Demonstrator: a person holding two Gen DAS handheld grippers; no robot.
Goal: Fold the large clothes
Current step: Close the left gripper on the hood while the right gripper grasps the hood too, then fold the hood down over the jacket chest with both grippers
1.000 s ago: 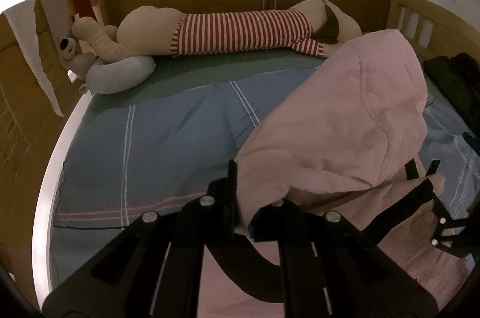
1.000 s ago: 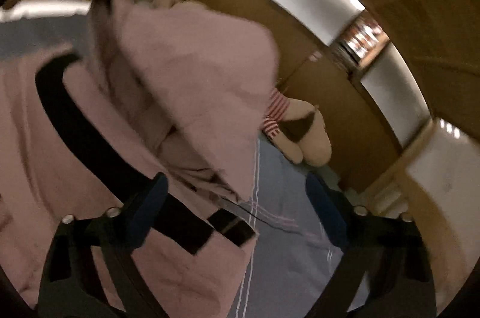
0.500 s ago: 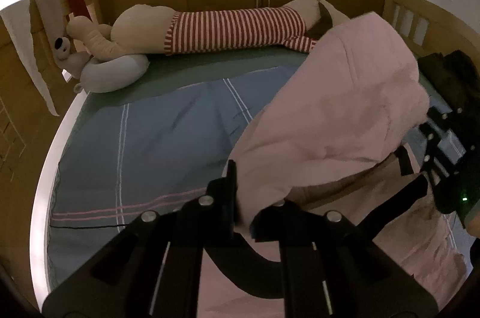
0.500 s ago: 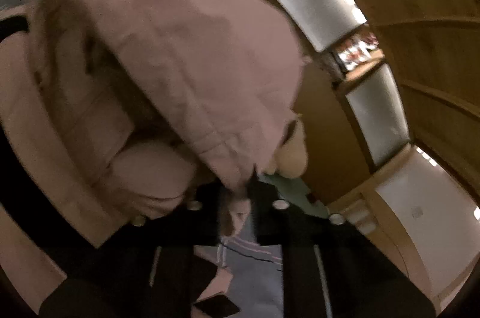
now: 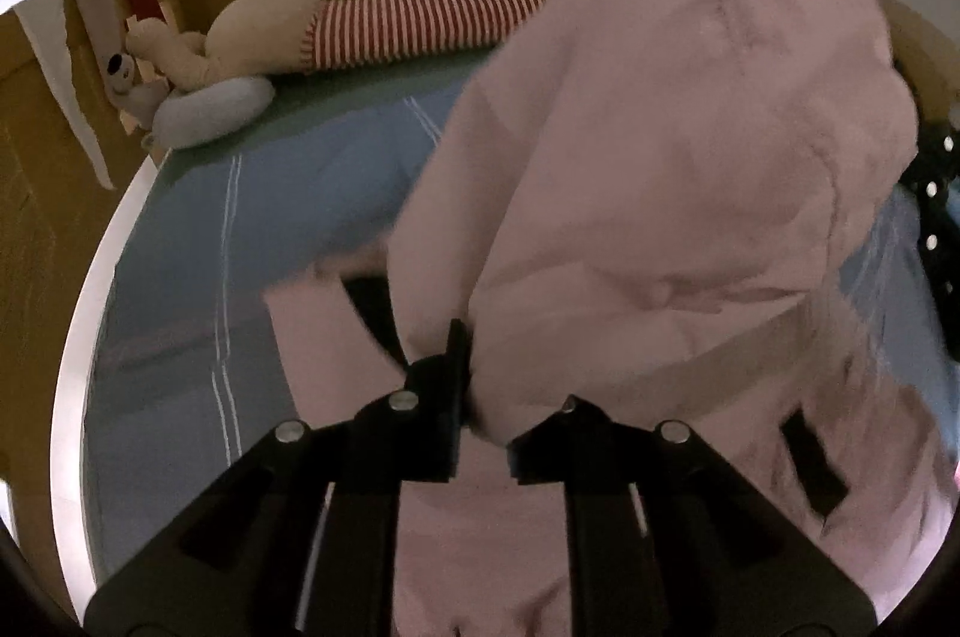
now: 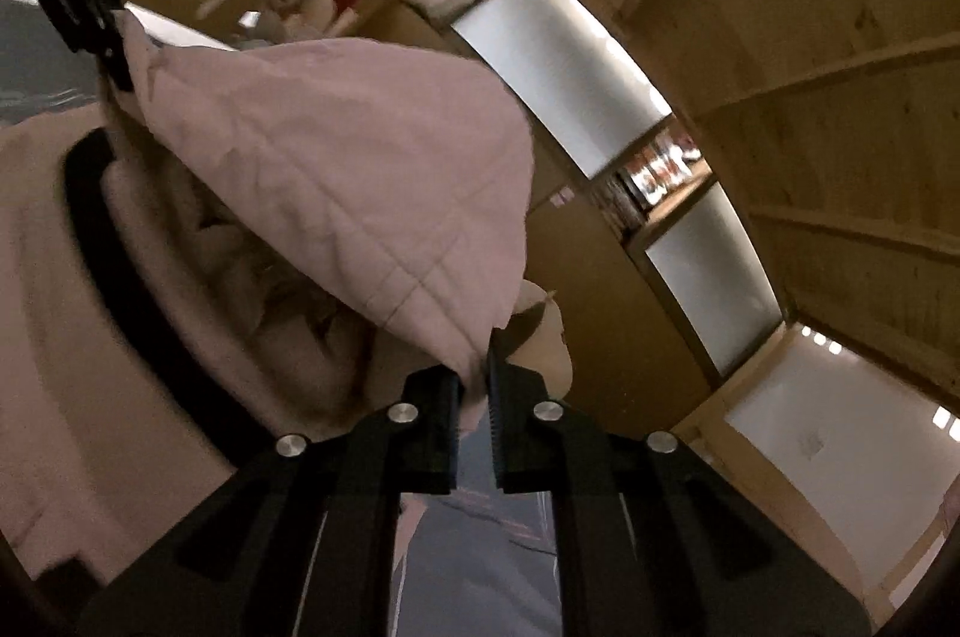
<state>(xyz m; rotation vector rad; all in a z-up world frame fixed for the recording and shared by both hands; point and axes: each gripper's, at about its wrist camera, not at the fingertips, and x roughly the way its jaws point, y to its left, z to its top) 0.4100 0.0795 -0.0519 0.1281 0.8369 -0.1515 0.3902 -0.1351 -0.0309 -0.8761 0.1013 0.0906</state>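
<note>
A large pink quilted garment with black trim is lifted above the blue bedsheet. My left gripper is shut on one corner of it, and the cloth billows up over the right of that view. My right gripper is shut on another corner of the same garment, which stretches up and left to the left gripper at the top left. The rest of the garment hangs in folds below, with a black band showing.
A long plush dog in a red-striped shirt lies along the far side of the bed beside a grey pillow. Wooden panels and cupboards surround the bed. The bed's white edge curves on the left.
Both grippers have raised the garment higher and it now fills more of the left wrist view. The right gripper went from open a second ago to shut on the cloth.
</note>
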